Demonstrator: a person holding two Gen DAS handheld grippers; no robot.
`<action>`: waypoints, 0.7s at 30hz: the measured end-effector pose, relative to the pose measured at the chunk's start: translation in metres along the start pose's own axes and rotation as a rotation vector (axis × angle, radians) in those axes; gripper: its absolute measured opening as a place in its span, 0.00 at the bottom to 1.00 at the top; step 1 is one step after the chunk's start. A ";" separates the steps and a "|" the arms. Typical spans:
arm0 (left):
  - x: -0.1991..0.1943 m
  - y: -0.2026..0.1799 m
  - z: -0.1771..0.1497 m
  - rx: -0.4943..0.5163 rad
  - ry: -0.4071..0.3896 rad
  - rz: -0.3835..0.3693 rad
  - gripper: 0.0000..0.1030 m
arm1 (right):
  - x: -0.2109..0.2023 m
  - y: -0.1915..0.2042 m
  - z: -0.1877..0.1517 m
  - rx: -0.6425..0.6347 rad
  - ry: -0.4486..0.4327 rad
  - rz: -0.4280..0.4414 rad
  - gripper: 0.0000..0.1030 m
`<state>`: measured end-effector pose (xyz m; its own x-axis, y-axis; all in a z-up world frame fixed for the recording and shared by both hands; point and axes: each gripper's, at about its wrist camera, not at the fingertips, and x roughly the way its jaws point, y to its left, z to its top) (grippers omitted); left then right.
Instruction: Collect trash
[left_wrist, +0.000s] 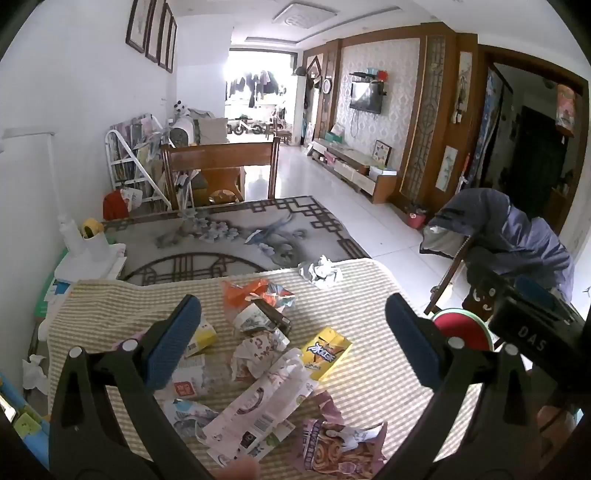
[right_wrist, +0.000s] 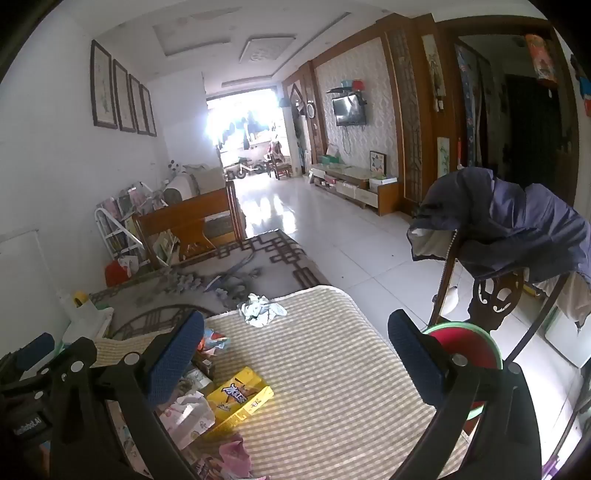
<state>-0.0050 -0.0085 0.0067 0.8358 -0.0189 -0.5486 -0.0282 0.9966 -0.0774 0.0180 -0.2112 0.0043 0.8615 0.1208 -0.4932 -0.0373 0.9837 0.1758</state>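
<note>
White letters "DAS" stood on a black gripper body (left_wrist: 532, 332) right of the left claw, Chinese lettering on a yellow box (left_wrist: 325, 350) between its fingers stayed unreadable, other wrapper print too small.

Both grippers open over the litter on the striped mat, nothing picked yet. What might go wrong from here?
1. The wrappers overlap in a loose heap, so the open left gripper may pinch several or drag neighbours along.
2. The crumpled paper lies at the striped mat's far edge; a nudge might push it off.
3. The red basin sits off the mat's side, so light scraps could miss it.
</note>
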 end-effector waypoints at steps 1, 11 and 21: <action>0.000 0.000 0.000 0.000 0.001 -0.001 0.95 | 0.000 0.000 0.000 -0.001 0.001 -0.001 0.93; 0.001 -0.002 -0.002 0.001 0.001 0.000 0.95 | -0.001 -0.001 -0.001 0.000 0.003 0.000 0.93; 0.001 -0.001 -0.002 0.001 0.001 0.000 0.95 | -0.002 -0.003 -0.002 0.001 0.004 -0.002 0.93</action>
<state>-0.0049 -0.0099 0.0048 0.8351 -0.0191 -0.5497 -0.0275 0.9967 -0.0765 0.0159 -0.2139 0.0029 0.8594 0.1194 -0.4972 -0.0349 0.9838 0.1759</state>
